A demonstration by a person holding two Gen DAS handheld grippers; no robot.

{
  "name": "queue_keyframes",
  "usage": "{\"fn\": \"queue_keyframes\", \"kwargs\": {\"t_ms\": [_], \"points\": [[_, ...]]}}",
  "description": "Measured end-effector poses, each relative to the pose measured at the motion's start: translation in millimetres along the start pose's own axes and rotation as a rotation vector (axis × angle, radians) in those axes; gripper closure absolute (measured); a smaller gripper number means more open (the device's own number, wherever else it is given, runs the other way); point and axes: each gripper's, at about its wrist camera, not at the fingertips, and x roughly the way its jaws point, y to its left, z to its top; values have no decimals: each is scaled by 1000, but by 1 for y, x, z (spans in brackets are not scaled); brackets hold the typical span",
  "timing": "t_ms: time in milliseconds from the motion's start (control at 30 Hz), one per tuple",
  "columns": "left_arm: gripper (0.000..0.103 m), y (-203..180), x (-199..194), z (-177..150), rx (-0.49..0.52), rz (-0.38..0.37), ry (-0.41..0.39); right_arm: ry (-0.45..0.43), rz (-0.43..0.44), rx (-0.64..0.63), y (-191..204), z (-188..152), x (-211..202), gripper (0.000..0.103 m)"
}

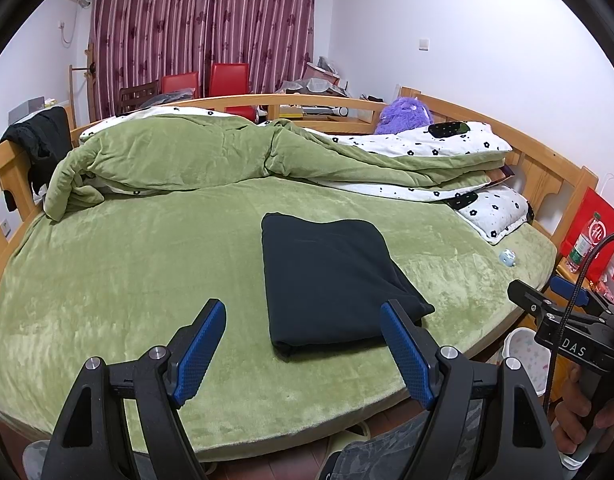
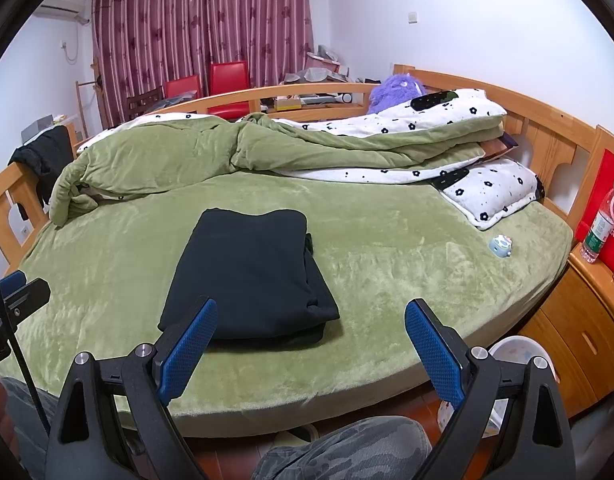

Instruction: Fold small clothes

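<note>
Garment: one folded black garment (image 1: 331,280) mid-bed, green sheet (image 1: 127,280) bare all round.
Grippers: left gripper (image 1: 303,344) and right gripper (image 2: 311,340), jaws spread, empty.

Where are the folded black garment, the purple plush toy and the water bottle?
Folded black garment (image 2: 247,272), right wrist view, middle of its top layer.
Purple plush toy (image 1: 403,114), left wrist view, middle of its furry body.
Water bottle (image 2: 601,226), right wrist view, on its label.

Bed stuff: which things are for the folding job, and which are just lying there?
For the job: black folded garment, left gripper, right gripper.

Just lying about: green quilt, flowery pillow, purple plush toy, small blue toy, water bottle.
</note>
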Motion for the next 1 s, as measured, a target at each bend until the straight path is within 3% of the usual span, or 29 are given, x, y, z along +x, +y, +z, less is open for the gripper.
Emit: {"fn": "queue_keyframes", "kwargs": {"t_ms": [1000], "points": [[25,4,-4,0,-17,9,-22,2,28,-20,10,-3,2,9]]}}
